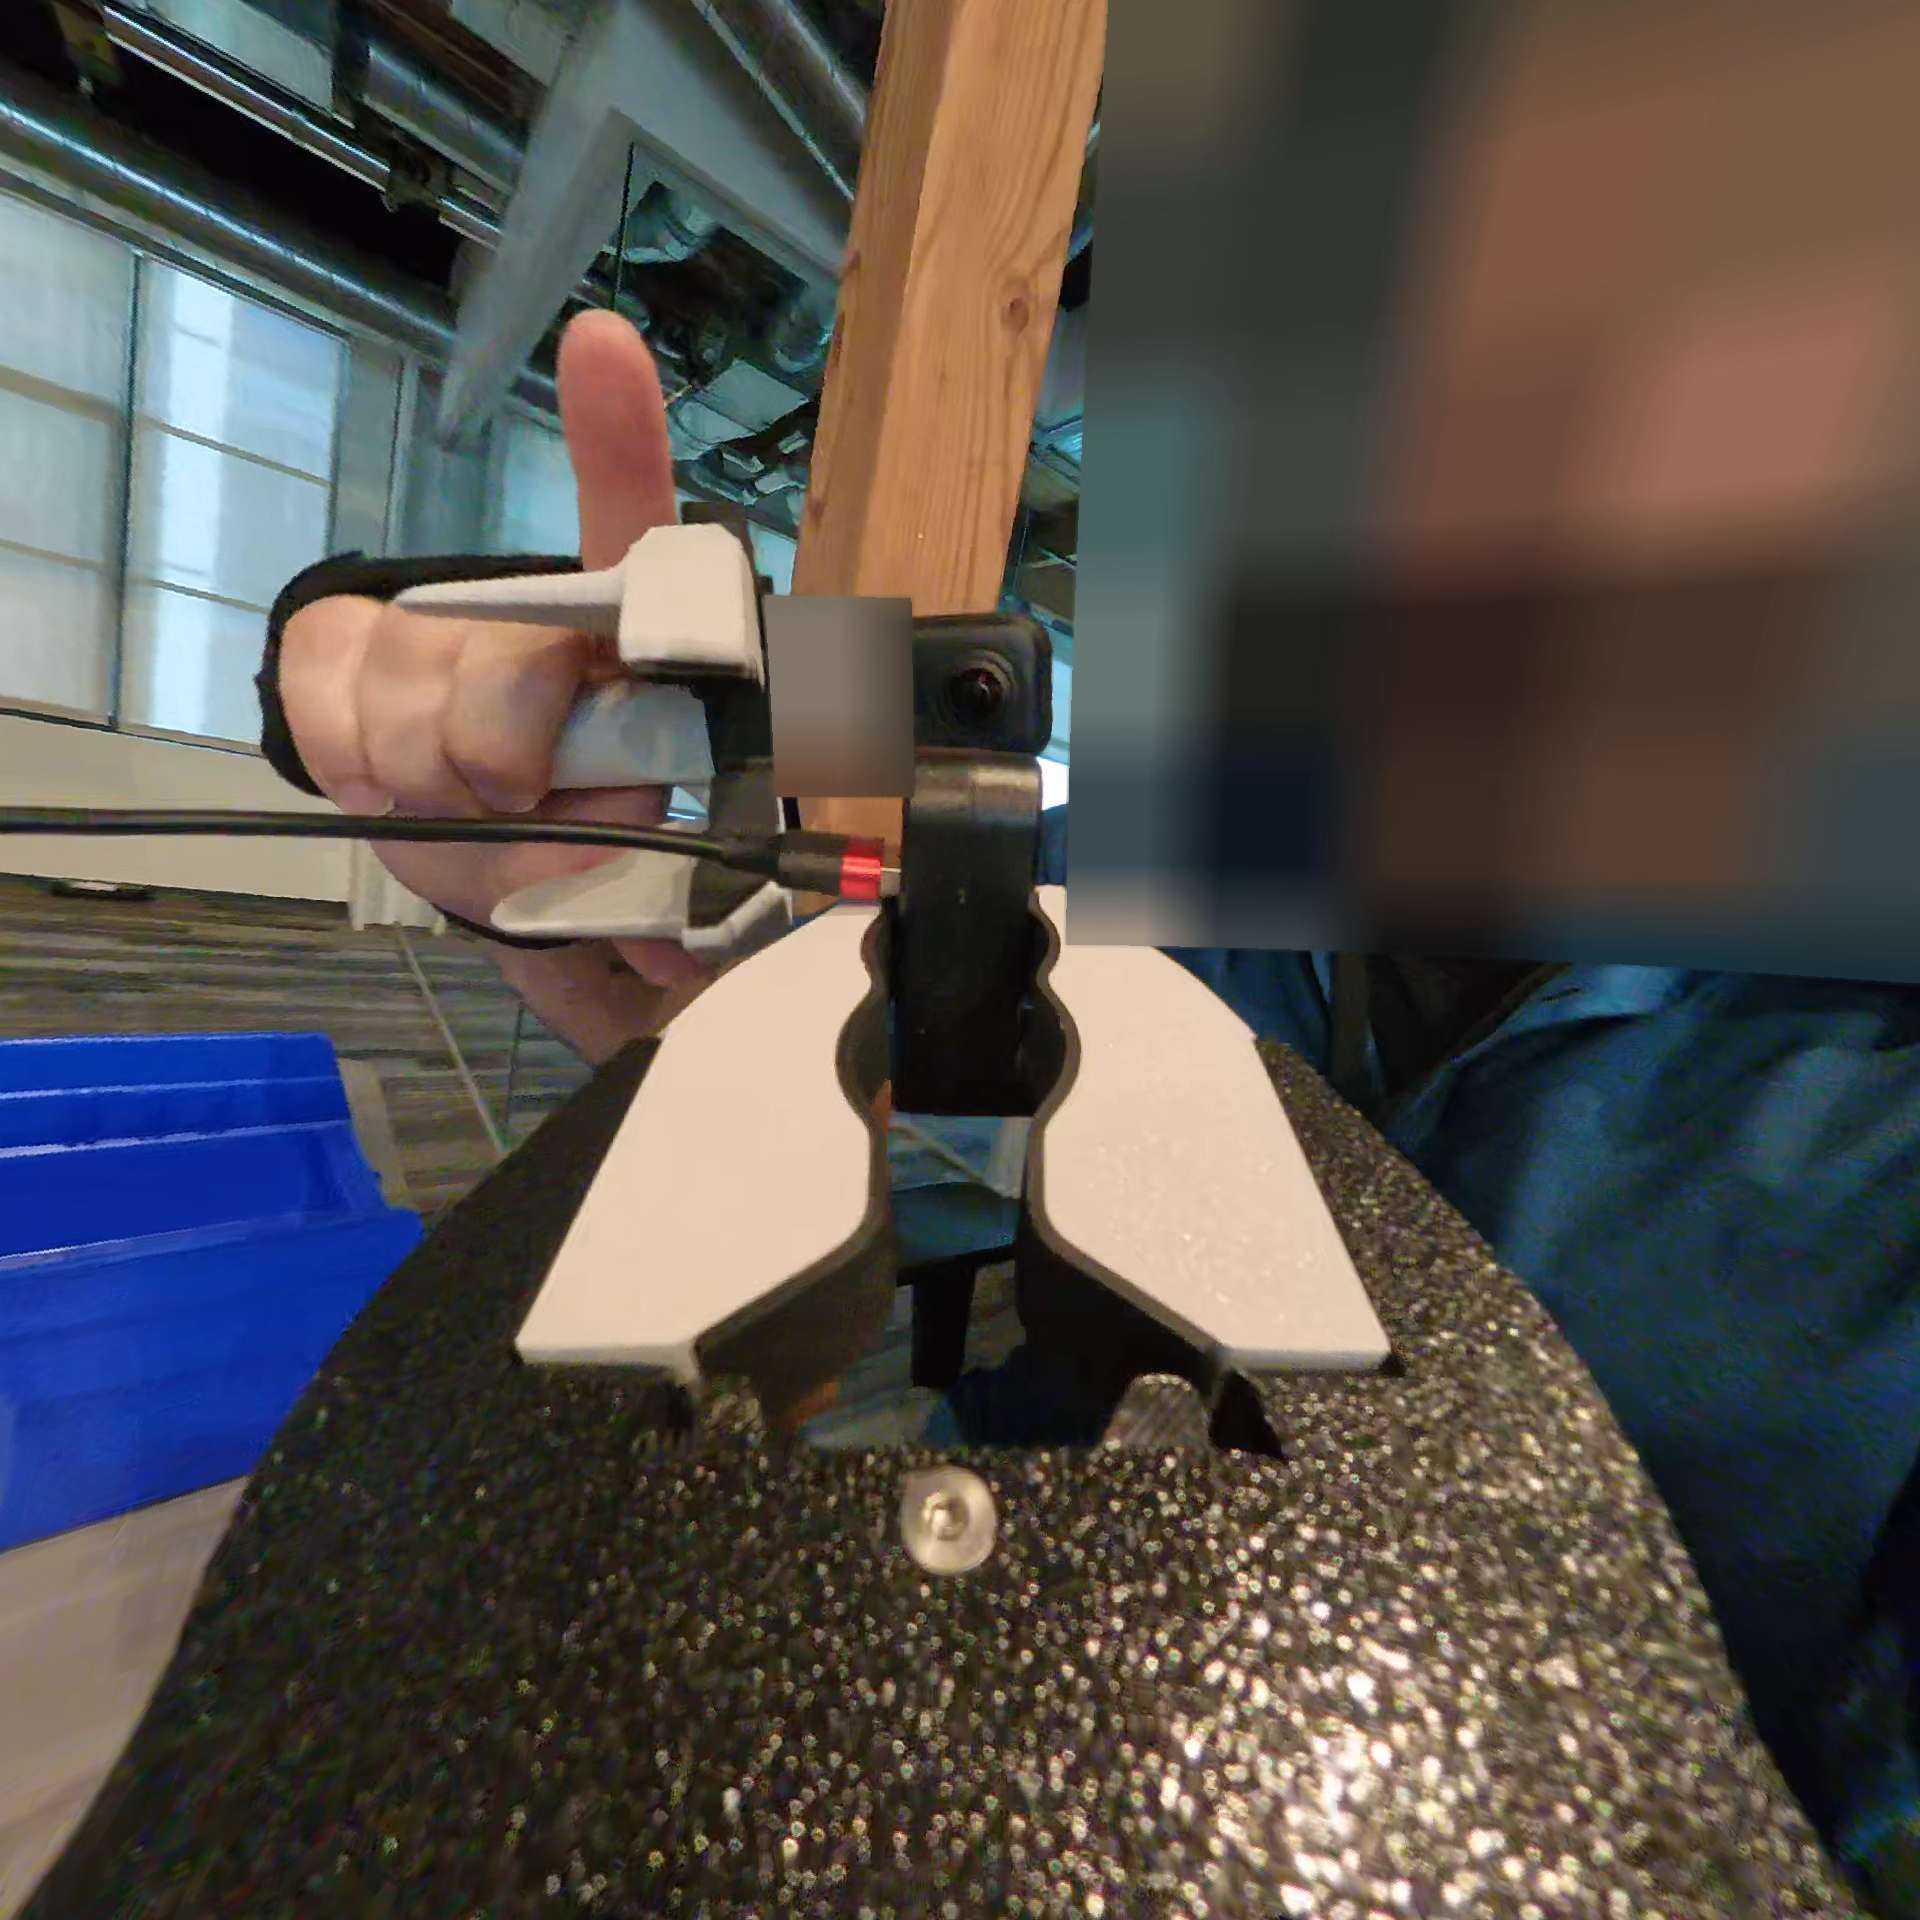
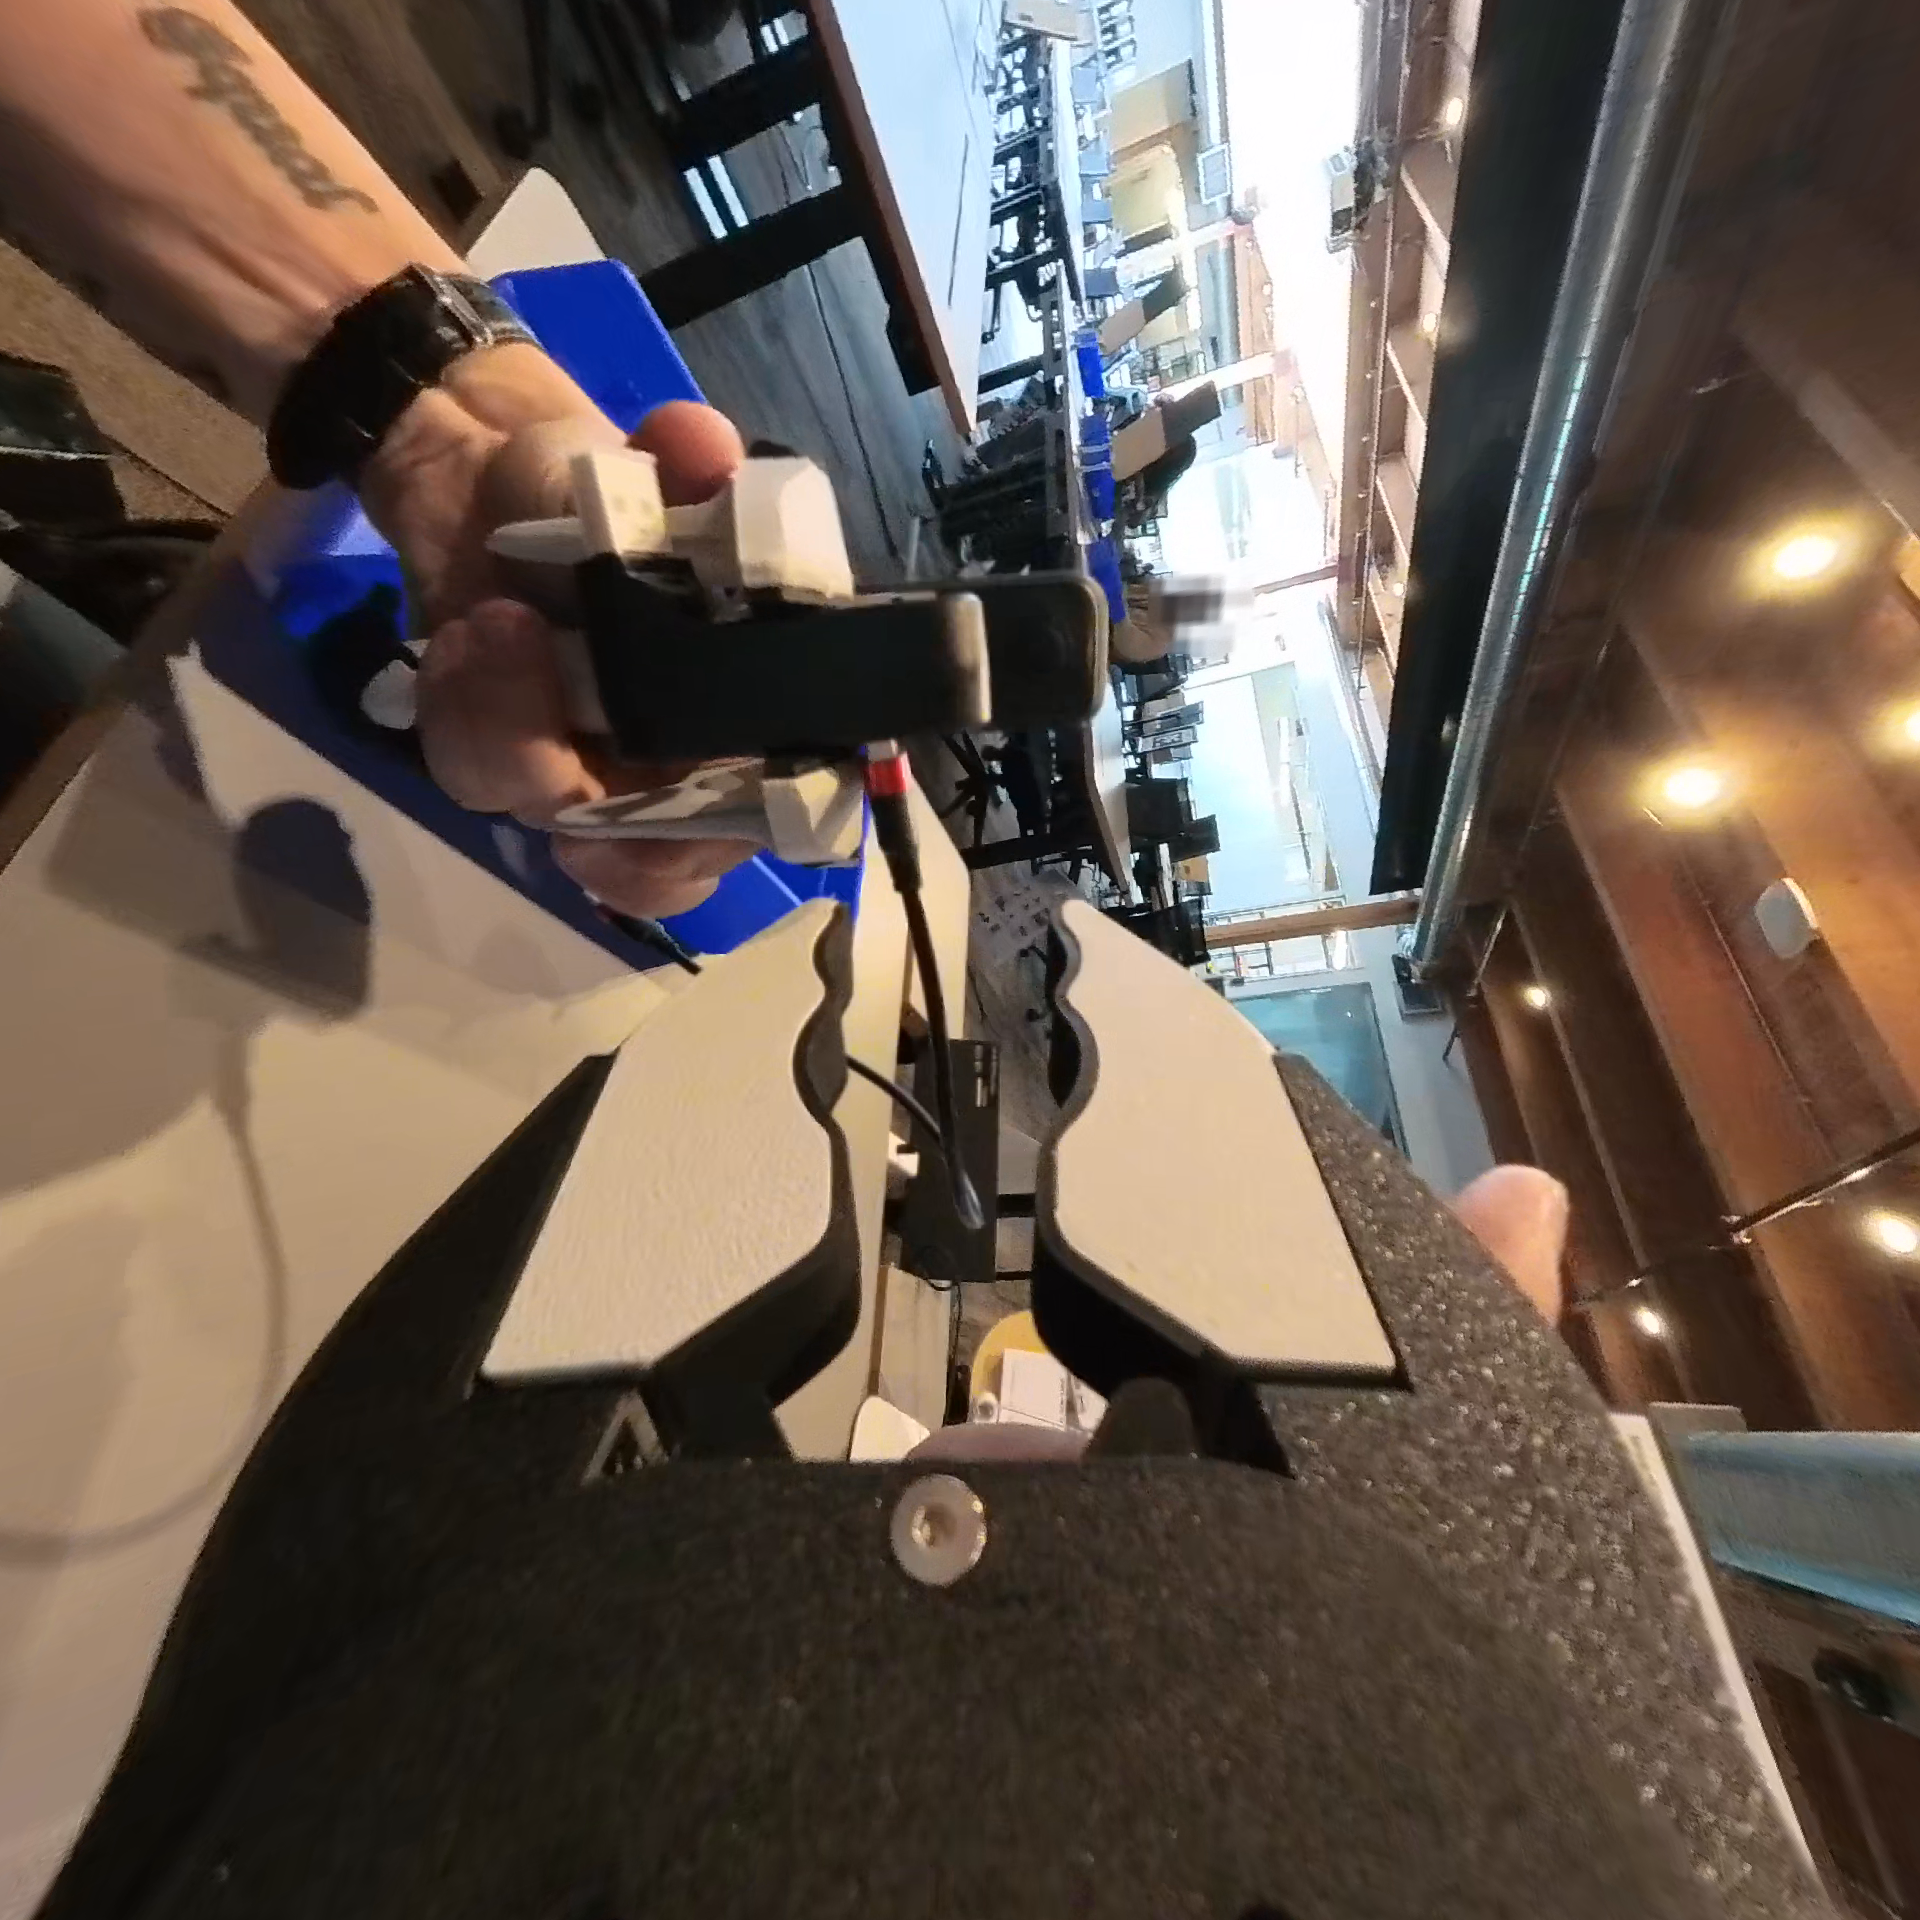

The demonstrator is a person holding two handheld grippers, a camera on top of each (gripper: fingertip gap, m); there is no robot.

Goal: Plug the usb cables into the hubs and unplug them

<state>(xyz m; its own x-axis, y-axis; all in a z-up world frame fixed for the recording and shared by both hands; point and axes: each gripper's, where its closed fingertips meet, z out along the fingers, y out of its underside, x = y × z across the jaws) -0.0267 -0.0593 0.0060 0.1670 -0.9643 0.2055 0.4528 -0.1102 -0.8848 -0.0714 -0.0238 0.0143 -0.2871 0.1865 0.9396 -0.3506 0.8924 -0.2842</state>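
Left tool (image 1: 961, 935) grips hub (image 1: 971, 831); cable (image 2: 928, 987) clears right tool's (image 2: 951, 914) parted edges.

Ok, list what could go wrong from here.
The right gripper is open around the black cable, below its red-collared plug; closing there might tug the cord, not the plug. The left gripper clamps only one end of the hub, so it may twist.
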